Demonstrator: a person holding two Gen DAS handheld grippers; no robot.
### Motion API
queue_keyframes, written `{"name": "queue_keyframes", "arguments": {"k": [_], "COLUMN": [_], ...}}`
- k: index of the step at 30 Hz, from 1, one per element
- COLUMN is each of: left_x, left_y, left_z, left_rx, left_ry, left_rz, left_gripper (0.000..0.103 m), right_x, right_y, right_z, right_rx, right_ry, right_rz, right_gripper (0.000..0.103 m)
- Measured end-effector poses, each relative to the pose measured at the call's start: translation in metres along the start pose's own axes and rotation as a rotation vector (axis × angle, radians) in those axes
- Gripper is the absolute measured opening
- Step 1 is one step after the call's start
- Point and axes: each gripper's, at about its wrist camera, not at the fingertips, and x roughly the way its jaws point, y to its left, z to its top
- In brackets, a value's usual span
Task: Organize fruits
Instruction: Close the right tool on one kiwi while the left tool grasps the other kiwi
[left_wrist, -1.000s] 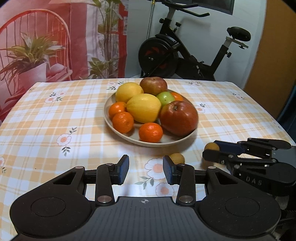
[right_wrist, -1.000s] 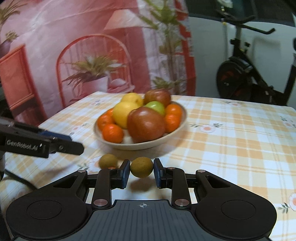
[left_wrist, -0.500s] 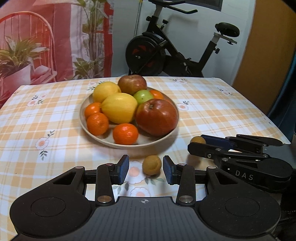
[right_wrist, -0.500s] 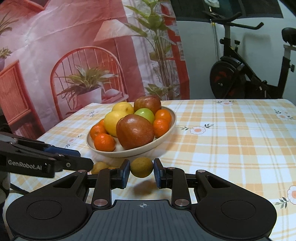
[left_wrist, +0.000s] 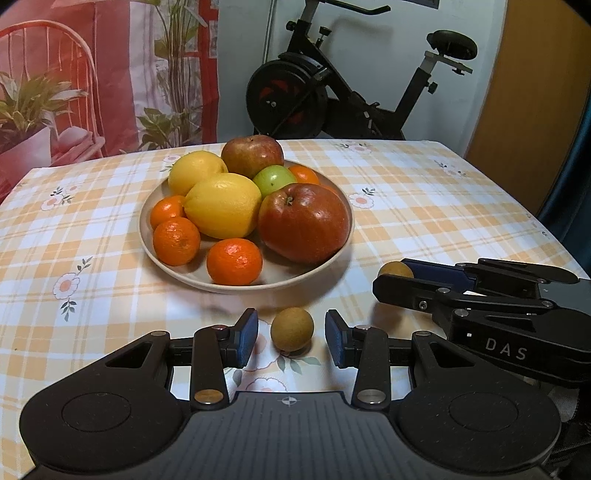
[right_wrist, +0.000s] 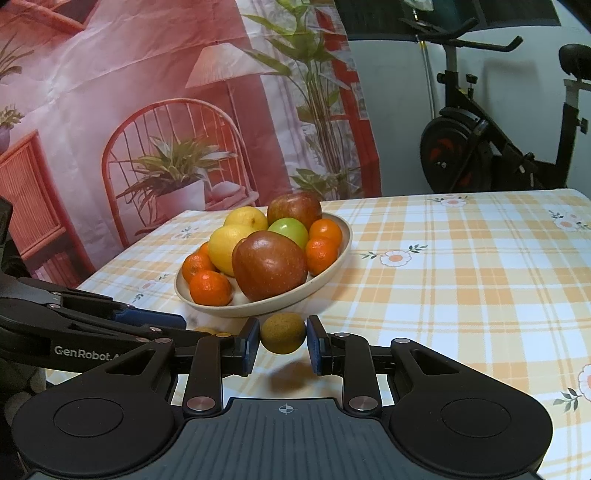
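A beige plate (left_wrist: 334, 254) (right_wrist: 332, 271) holds apples, lemons, a green fruit and several tangerines. A small brown round fruit (left_wrist: 292, 329) lies on the checked tablecloth between the pads of my open left gripper (left_wrist: 291, 338), touching neither. My right gripper (right_wrist: 282, 339) is shut on a second small brown fruit (right_wrist: 283, 333), held just above the cloth in front of the plate. In the left wrist view the right gripper (left_wrist: 397, 275) and its fruit (left_wrist: 395, 268) show at the right. The first fruit peeks out behind the left gripper in the right wrist view (right_wrist: 205, 330).
The table (left_wrist: 424, 206) has a checked floral cloth and ends at the right and far edges. An exercise bike (left_wrist: 332, 88) stands behind it. A printed backdrop (right_wrist: 147, 110) hangs at the back left.
My left gripper has swung right and forward, so the loose brown fruit now sits between its open pads. My right gripper has lifted slightly with its fruit still held.
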Motion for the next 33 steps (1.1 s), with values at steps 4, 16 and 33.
{"name": "queue_keyframes", "arguments": {"k": [4,16,33], "left_x": [0.005,0.002,-0.013], "left_y": [-0.002,0.002,0.007], "left_z": [0.000,-0.002,-0.008], "left_rx": [0.007,-0.026,-0.098], "left_ry": [0.010,-0.001,-0.023], "left_rz": [0.003,0.015,0.022], "left_gripper": [0.040,0.029,0.028], "right_x": [0.000,0.000,0.001], "right_y": [0.000,0.000,0.002], "right_z": [0.000,0.000,-0.001], "right_rx": [-0.001,0.001,0.002], "right_ry": [0.000,0.002,0.005], "right_rz": [0.000,0.002,0.004], "right_gripper": [0.025,0.025,0.025]}}
